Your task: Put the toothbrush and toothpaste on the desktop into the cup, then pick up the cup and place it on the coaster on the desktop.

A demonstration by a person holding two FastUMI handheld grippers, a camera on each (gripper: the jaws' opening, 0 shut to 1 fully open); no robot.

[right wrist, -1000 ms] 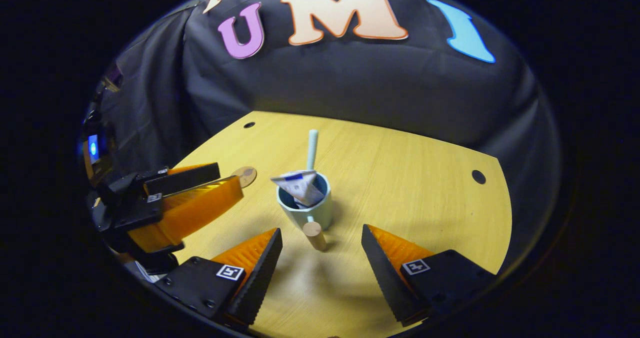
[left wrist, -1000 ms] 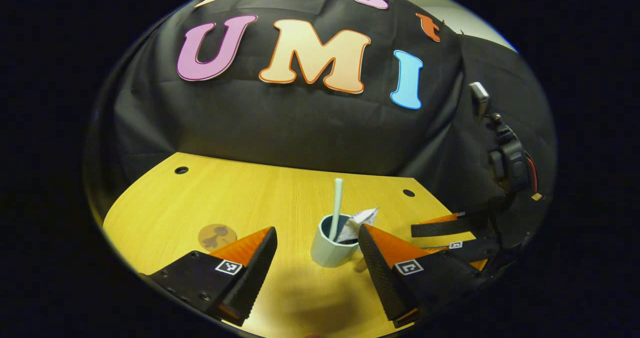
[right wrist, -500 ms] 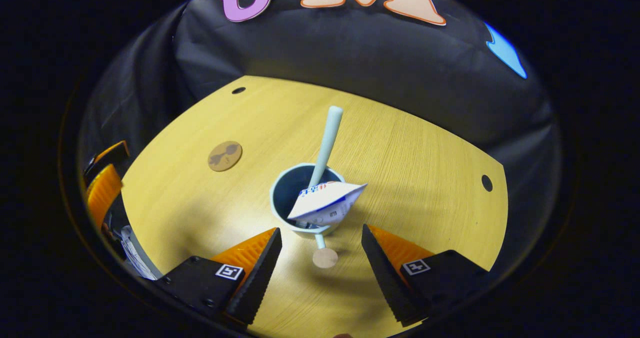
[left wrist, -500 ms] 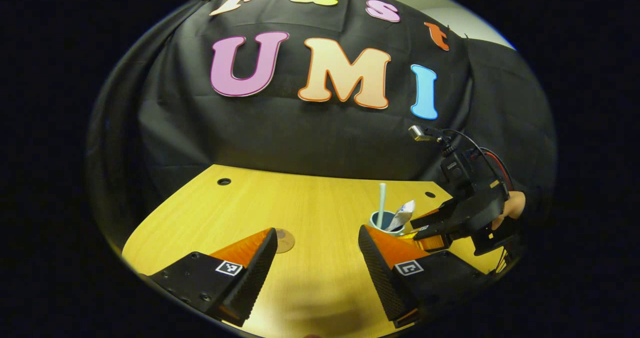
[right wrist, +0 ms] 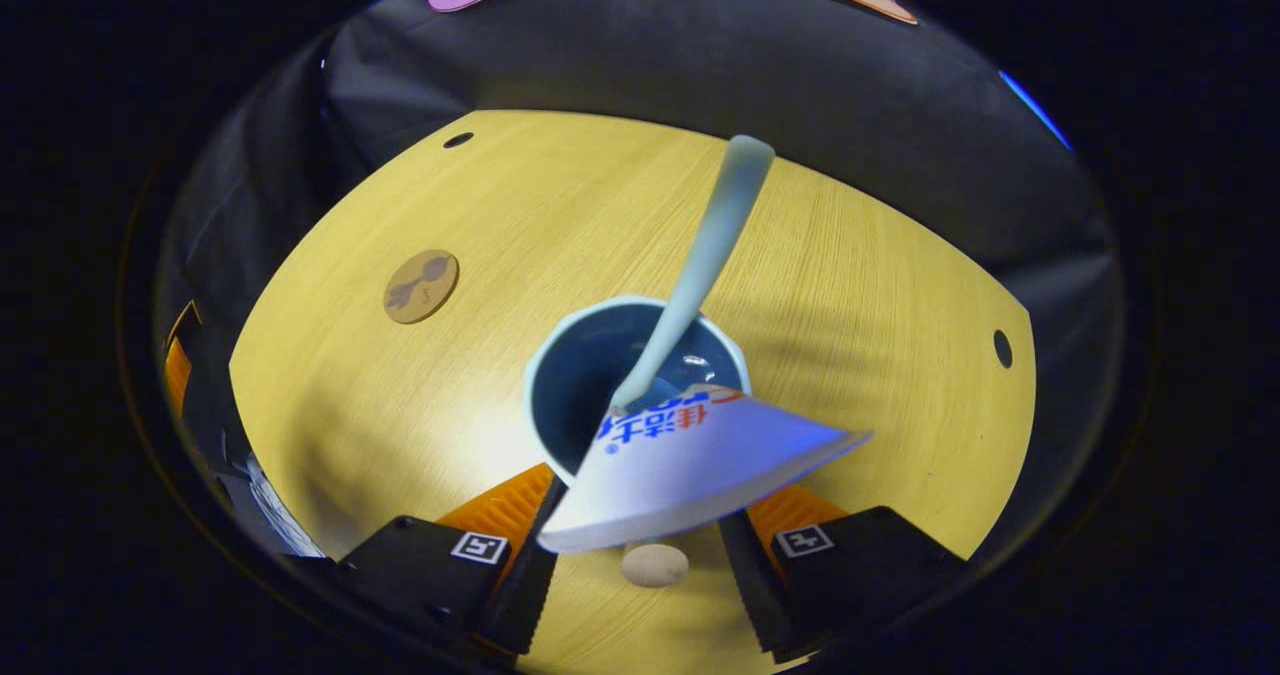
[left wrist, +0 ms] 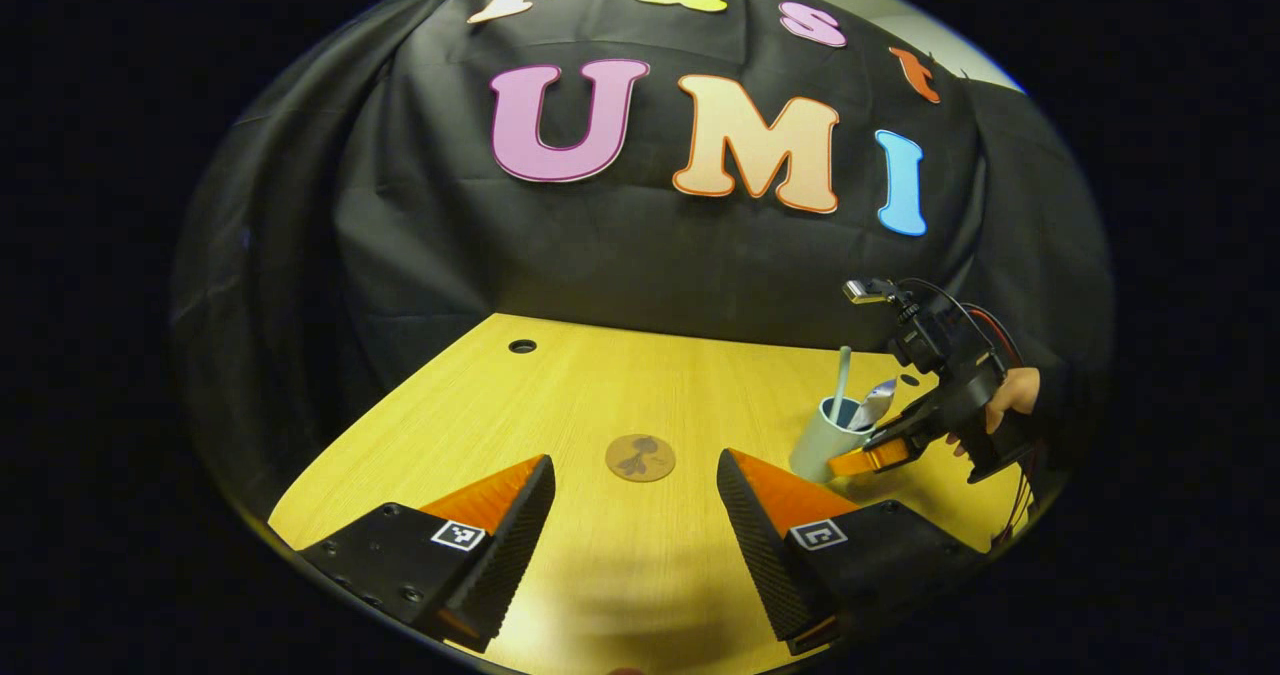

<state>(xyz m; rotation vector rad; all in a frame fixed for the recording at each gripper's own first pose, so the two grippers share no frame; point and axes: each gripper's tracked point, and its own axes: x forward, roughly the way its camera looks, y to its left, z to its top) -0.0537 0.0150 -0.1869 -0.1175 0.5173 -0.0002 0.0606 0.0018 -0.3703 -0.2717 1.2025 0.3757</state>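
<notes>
While the desktop (left wrist: 560,385) is lying bare under our spread, empty left gripper (left wrist: 635,515), we are flanking the cup's (right wrist: 580,375) handle with the right gripper (right wrist: 640,555), grip unclear; toothpaste (right wrist: 690,465) and toothbrush (right wrist: 700,255) are standing inside, the coaster (left wrist: 640,456) apart.

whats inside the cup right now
The cup holds a toothbrush, handle sticking up, and a toothpaste tube with its flat end out over the rim. The tube covers the cup's near side and part of the bottom.

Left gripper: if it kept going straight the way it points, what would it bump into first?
Probably the coaster, lying flat on the desk straight ahead of the left gripper. The cup sits off to the side.
</notes>
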